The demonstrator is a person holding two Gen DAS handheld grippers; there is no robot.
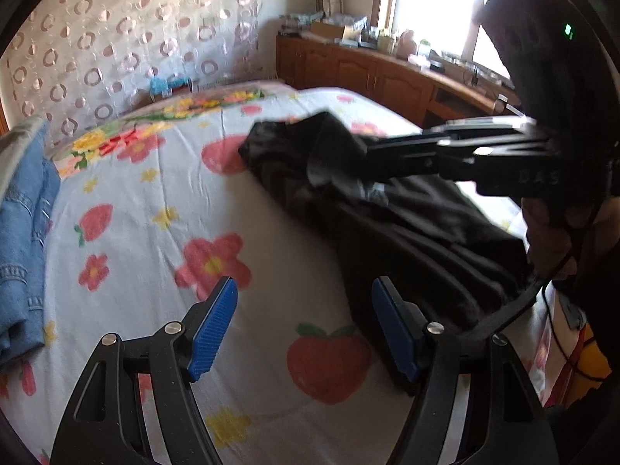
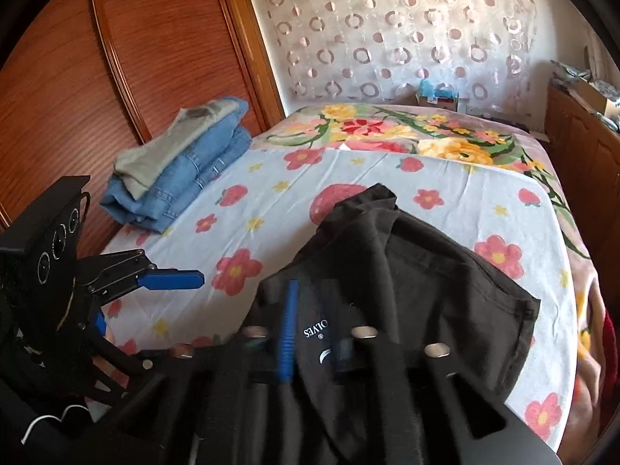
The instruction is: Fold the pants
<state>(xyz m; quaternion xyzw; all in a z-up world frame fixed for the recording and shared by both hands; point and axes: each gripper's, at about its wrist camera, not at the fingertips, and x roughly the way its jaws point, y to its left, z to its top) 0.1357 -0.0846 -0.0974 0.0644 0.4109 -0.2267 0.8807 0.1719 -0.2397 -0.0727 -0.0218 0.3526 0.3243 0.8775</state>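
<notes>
Black pants (image 2: 418, 271) lie bunched on the flowered bed sheet (image 2: 271, 193), one end draped over my right gripper (image 2: 314, 333). Its blue pads (image 2: 288, 329) stand a little apart, and slack cloth with a white label lies between them, not visibly pinched. In the left wrist view the right gripper (image 1: 368, 155) reaches in from the right, its tips buried in a raised fold of the pants (image 1: 407, 232). My left gripper (image 1: 306, 329) hangs open over bare sheet just left of the pants, nothing between its pads (image 1: 215, 329). The left gripper (image 2: 155, 302) also shows at the right wrist view's left edge.
A stack of folded blue jeans with a grey garment on top (image 2: 182, 162) sits at the bed's far left corner, by a wooden wardrobe (image 2: 116, 58). A low wooden cabinet (image 1: 368, 73) with clutter runs under the window. A person's hand (image 1: 542, 232) holds the right gripper.
</notes>
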